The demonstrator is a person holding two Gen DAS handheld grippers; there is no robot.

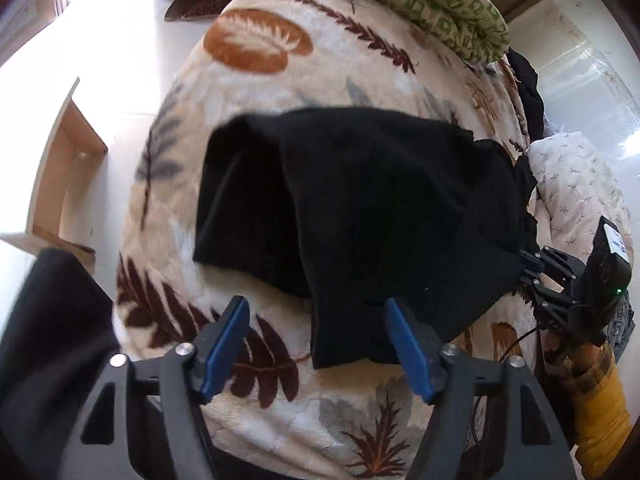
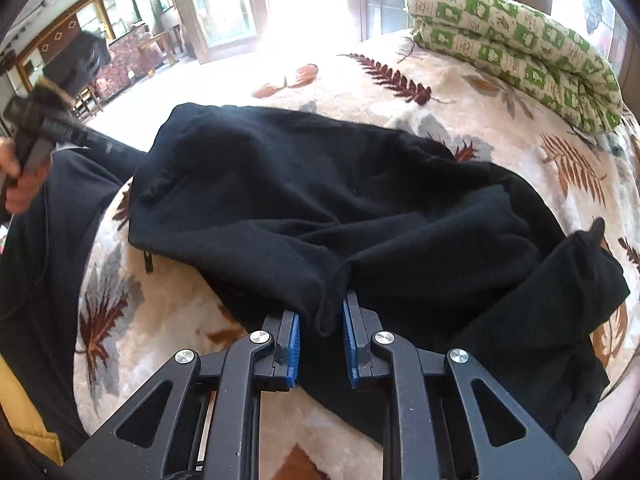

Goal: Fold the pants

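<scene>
The black pants (image 2: 320, 200), soft matte knit, lie rumpled across the middle of the frame on a plush cream blanket (image 2: 500, 92) printed with brown and grey fern leaves. The right gripper (image 2: 320, 332) at lower centre pinches a drooping fold of them between its blue ribbed pads. The left gripper (image 1: 316, 344) stands apart, clamping nothing. A green-patterned quilted pillow (image 2: 520, 48) sits upper right.
</scene>
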